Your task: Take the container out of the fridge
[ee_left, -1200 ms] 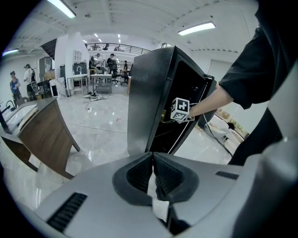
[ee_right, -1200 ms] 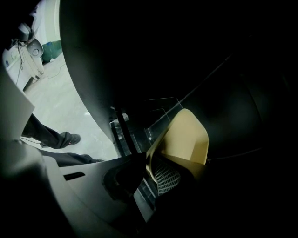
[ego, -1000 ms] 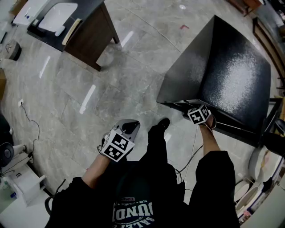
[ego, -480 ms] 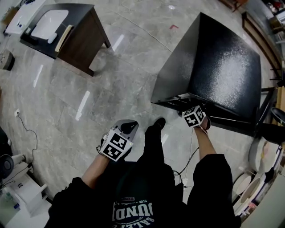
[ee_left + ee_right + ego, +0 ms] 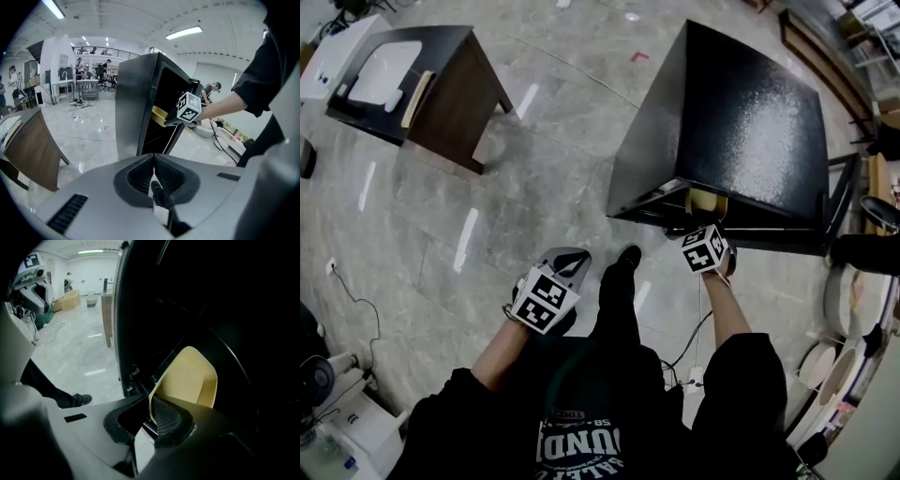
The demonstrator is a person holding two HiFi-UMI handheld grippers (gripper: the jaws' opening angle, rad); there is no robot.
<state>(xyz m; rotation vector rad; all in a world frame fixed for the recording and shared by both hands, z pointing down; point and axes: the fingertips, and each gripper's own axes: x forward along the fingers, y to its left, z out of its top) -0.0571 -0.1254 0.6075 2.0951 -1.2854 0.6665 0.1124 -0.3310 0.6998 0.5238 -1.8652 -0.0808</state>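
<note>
A black fridge [image 5: 741, 122] stands on the grey stone floor with its front open towards me. A pale yellow container [image 5: 708, 202] sticks partly out of that opening. My right gripper [image 5: 704, 231] is shut on the container's near rim; in the right gripper view the thin yellow wall [image 5: 187, 376] is pinched between the pads [image 5: 164, 416]. The left gripper view shows the container [image 5: 159, 115] at the fridge's mouth with the right gripper [image 5: 174, 121] on it. My left gripper [image 5: 570, 262] hangs over the floor to the left of the fridge, shut and holding nothing [image 5: 153, 161].
A dark wooden table [image 5: 459, 84] with white items stands at the far left. A thin cable [image 5: 342, 291] runs over the floor at the left. White round dishes [image 5: 839, 375] lie at the right edge. My shoe [image 5: 628, 255] is just in front of the fridge.
The right gripper has drawn back towards me, and the yellow container now shows at the fridge's opening. The left gripper has stayed where it was.
</note>
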